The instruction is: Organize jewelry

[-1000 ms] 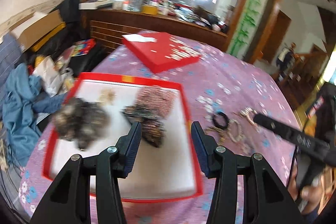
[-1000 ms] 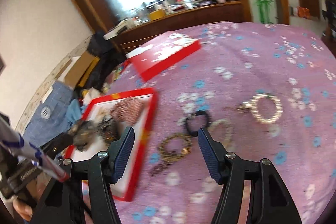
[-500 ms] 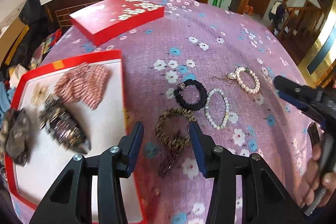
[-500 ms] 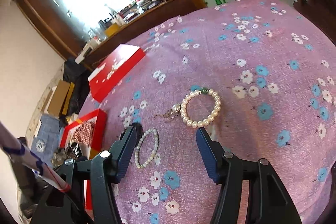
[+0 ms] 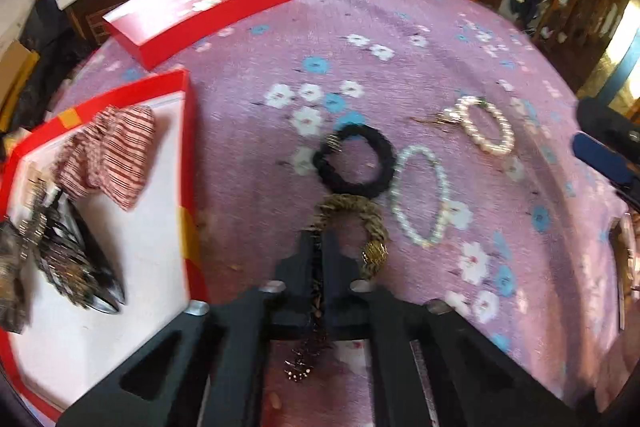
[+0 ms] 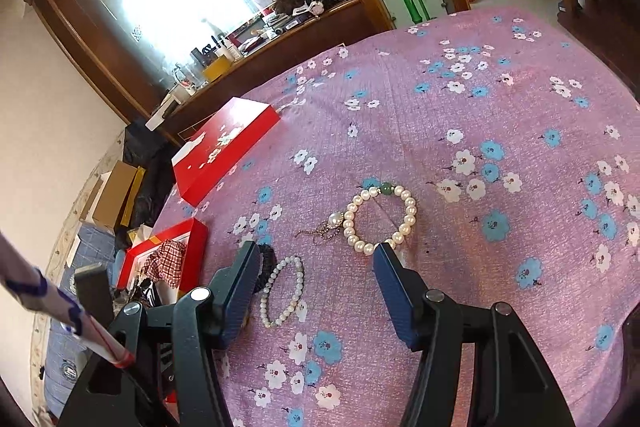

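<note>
Jewelry lay on the purple floral tabletop (image 5: 400, 39), right of the red tray (image 5: 188, 155). Left tool (image 5: 318, 259) was low, angled down, clamped on the near-left rim of the leopard-print bracelet (image 5: 360, 215); a dark tassel hung beneath the fingers. Beyond it sat a black hair tie (image 5: 356, 163), touching; next right a small-pearl bracelet (image 5: 420, 195), then a large-pearl bracelet (image 6: 380, 217). Right tool (image 6: 316, 287) hovered spread wide, large-pearl bracelet just ahead of its right fingertip.
</note>
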Demonstrator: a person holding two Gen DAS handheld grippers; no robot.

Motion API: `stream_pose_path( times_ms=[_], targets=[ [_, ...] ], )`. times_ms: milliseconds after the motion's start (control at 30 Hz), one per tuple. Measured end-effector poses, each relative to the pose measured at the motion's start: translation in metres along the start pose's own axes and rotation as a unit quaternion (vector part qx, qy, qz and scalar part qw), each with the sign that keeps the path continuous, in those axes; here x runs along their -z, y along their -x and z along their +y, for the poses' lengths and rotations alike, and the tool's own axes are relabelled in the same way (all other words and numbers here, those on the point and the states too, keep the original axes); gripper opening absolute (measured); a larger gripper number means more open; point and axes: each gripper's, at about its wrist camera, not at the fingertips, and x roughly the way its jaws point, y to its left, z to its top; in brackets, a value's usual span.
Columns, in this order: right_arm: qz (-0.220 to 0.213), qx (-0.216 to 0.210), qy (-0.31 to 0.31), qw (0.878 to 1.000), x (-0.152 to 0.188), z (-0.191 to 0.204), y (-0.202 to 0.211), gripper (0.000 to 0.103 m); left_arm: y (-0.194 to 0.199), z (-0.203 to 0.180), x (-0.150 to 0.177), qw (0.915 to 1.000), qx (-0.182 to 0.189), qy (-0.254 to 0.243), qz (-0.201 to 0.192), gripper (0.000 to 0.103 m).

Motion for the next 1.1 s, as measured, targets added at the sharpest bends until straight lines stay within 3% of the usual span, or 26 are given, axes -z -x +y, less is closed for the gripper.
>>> stream_pose_path(
  times_ms=[167,333,367,433,467,900,1100],
  targets=[
    [-0.002,0.012,0.0,1.0,-0.002,-0.003,-0.002,0.064,0.013,-0.005,0.001,0.9987,0.042,0.011,-0.028,0.001],
    [0.002,0.03,0.008,1.0,-0.005,-0.008,-0.012,0.063,0.039,-0.009,-0.007,0.9931,0.07,0.02,-0.092,0.001],
    [0.007,0.037,0.021,0.999,-0.004,-0.006,-0.017,0.059,0.042,-0.008,-0.008,0.9921,0.067,0.022,-0.104,0.001],
    [0.026,0.052,0.046,0.997,-0.001,-0.001,-0.029,0.028,0.045,-0.007,-0.01,0.9902,0.055,0.025,-0.126,0.001],
    [0.044,0.055,0.061,0.996,0.002,0.002,-0.039,0.027,0.044,-0.006,-0.01,0.9896,0.057,0.026,-0.129,0.001],
    [0.056,0.137,0.162,0.976,0.016,0.018,-0.086,0.027,0.046,0.009,-0.004,0.9871,0.091,0.041,-0.126,0.001],
    [0.057,0.123,0.146,0.98,0.011,0.016,-0.077,0.027,0.046,0.009,-0.003,0.9871,0.094,0.043,-0.122,0.001]
  ],
)
